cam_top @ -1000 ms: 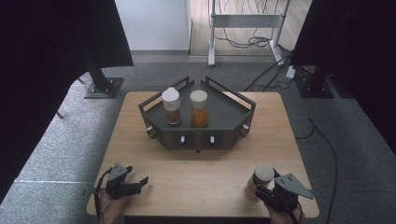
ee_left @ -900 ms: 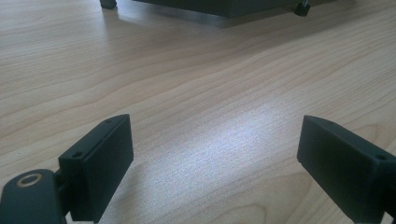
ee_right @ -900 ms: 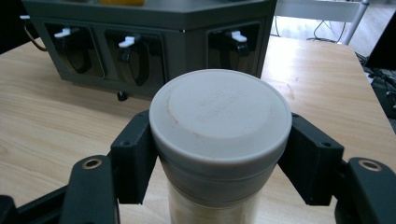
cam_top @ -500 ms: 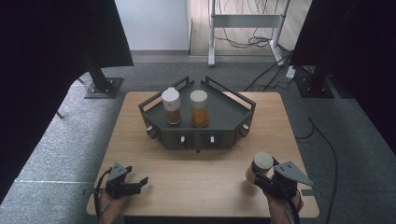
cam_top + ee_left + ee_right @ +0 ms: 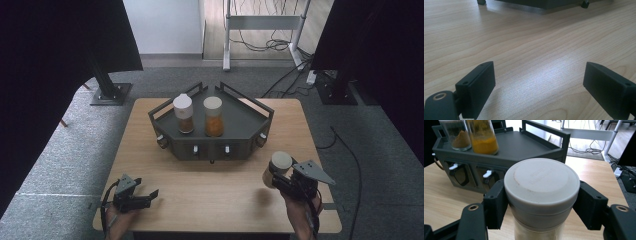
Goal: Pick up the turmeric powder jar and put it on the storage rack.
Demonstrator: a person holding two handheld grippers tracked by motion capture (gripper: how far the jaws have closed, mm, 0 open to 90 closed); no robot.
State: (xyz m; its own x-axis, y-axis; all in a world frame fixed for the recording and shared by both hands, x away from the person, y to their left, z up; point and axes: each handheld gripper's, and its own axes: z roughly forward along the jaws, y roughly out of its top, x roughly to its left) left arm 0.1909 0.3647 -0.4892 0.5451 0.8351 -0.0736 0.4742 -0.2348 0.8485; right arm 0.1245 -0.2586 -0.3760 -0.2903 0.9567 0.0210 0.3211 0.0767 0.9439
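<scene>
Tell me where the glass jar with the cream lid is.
High view: glass jar with the cream lid is clamped in the right gripper, near the table's right front, before the dark grey rack.

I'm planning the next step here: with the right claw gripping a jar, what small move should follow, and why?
Probably carry the jar toward the rack: the right claw is shut on it, two jars already stand there, and space beside them is free.

Three spice jars total: two on the grey rack [image 5: 250, 131], brown powder [image 5: 183, 113] and orange powder [image 5: 213, 116], plus a pale one [image 5: 278, 167]. Two tongs.
</scene>
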